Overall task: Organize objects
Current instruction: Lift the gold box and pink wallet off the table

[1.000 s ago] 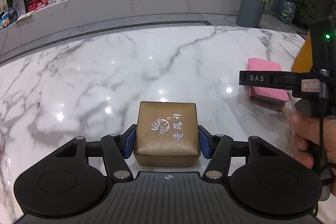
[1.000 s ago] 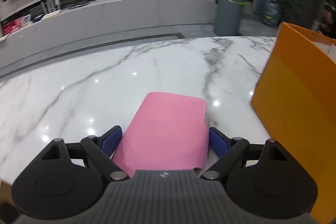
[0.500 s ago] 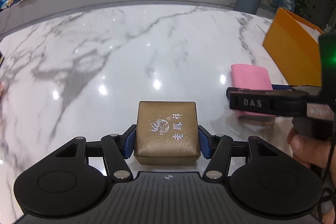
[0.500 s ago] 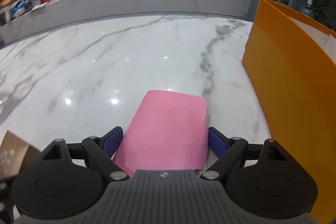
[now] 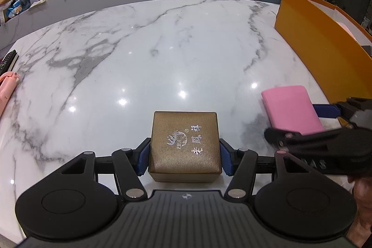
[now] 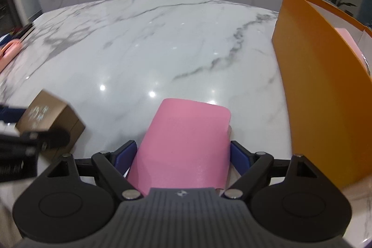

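The left gripper (image 5: 184, 156) had its blue fingers (image 5: 142, 160) pressed on both sides of the gold box (image 5: 184, 143), so it was closed on it; the box was seen above the marble surface (image 5: 151, 50), and whether it touched the surface or was lifted I could not tell; the right gripper (image 6: 183, 155) was closed in the same way on the pink case (image 6: 186, 143), whose far end stood out in front of the fingers; the two grippers were near each other, the right one just beside the left in the left wrist view; the orange bin (image 6: 320, 90) stood at the right edge of the surface, near the pink case and farther from the gold box; something pink already lay inside it; the step in hand seemed to be the carrying of both things toward the bin; the next move probably called for raising the case over the tall orange wall before opening the fingers, and the left gripper must wait or come behind, so that the two would not collide.
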`<state>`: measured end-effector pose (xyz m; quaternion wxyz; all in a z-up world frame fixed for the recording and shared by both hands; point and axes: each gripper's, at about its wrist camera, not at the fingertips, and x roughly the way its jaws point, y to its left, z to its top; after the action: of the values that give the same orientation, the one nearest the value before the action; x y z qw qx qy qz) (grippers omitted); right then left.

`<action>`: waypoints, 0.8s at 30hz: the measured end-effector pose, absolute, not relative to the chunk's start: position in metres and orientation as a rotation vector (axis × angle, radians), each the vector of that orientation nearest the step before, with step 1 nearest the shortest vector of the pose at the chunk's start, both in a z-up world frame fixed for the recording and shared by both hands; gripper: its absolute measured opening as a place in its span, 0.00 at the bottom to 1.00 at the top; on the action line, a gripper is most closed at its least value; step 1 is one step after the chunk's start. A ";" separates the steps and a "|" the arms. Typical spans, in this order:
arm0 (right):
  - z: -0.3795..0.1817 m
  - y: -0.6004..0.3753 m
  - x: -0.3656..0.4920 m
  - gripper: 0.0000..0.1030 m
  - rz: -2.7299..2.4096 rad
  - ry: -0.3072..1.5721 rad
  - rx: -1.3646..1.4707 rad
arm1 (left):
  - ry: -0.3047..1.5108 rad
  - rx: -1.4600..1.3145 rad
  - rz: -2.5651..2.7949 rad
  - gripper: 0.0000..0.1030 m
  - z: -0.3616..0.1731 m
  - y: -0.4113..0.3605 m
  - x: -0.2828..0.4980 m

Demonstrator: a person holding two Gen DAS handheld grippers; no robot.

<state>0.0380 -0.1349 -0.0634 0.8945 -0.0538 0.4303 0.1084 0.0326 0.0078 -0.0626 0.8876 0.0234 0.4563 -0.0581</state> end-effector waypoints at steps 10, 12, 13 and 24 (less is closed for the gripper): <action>-0.064 -0.141 0.023 0.85 0.334 0.889 -0.180 | 0.944 -0.015 -0.143 0.76 -0.076 0.007 0.032; -0.064 -0.140 0.024 0.87 0.327 0.894 -0.184 | 0.930 -0.010 -0.146 0.68 -0.077 0.007 0.031; -0.064 -0.139 0.024 0.87 0.322 0.897 -0.190 | 0.925 0.001 -0.149 0.67 -0.076 0.007 0.030; -0.054 -0.132 0.023 0.81 0.325 0.922 -0.237 | 0.929 0.046 -0.173 0.67 -0.065 0.001 0.023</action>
<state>0.0225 -0.1318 -0.0542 0.8761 -0.1134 0.4419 0.1559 0.0233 0.0006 -0.0645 0.8902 0.0221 0.4474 -0.0833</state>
